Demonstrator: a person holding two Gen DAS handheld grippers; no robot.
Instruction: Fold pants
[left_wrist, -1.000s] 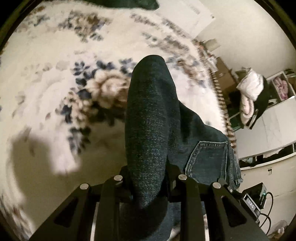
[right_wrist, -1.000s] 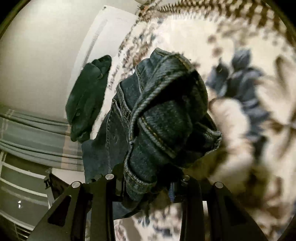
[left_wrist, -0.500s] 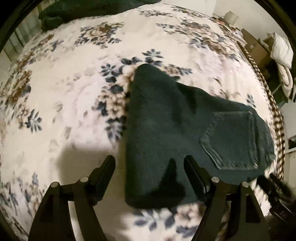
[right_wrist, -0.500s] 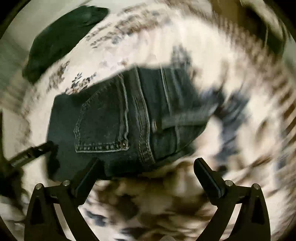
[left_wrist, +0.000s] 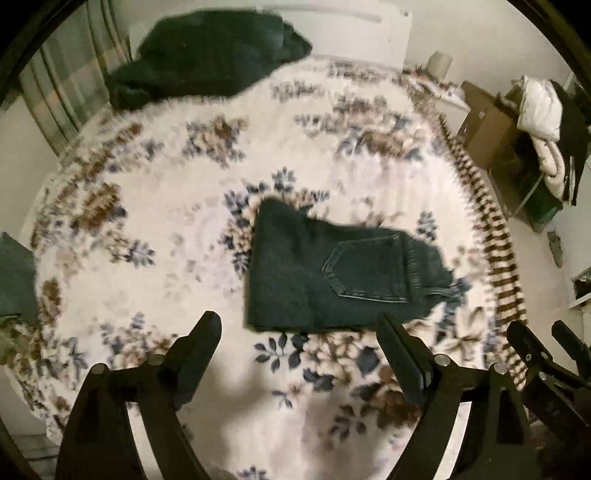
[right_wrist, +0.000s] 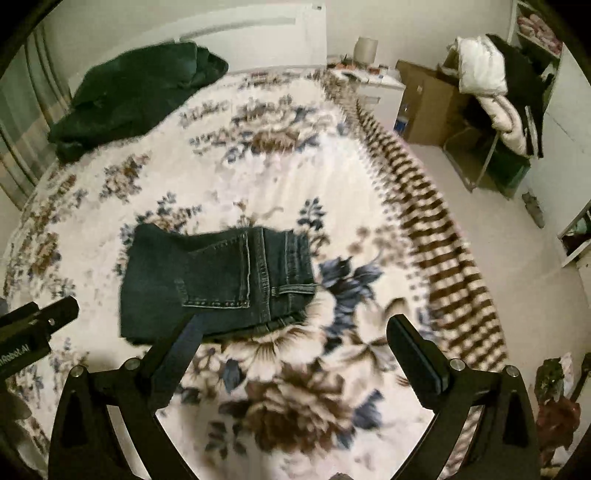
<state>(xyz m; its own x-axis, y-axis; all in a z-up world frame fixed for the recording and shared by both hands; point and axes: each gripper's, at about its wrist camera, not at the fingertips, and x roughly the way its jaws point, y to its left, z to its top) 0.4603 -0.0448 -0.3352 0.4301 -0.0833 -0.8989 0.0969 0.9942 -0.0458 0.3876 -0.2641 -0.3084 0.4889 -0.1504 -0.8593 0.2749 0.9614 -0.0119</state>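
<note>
While the folded jeans lie flat on the floral bedspread, both grippers hang above them — left gripper and right gripper have just spread their fingers wide, nothing between them.

Bedspread: I see a cream floral fleece blanket.
Far corner: rumpled dark green garment.
Floor: brown cardboard box.
</note>
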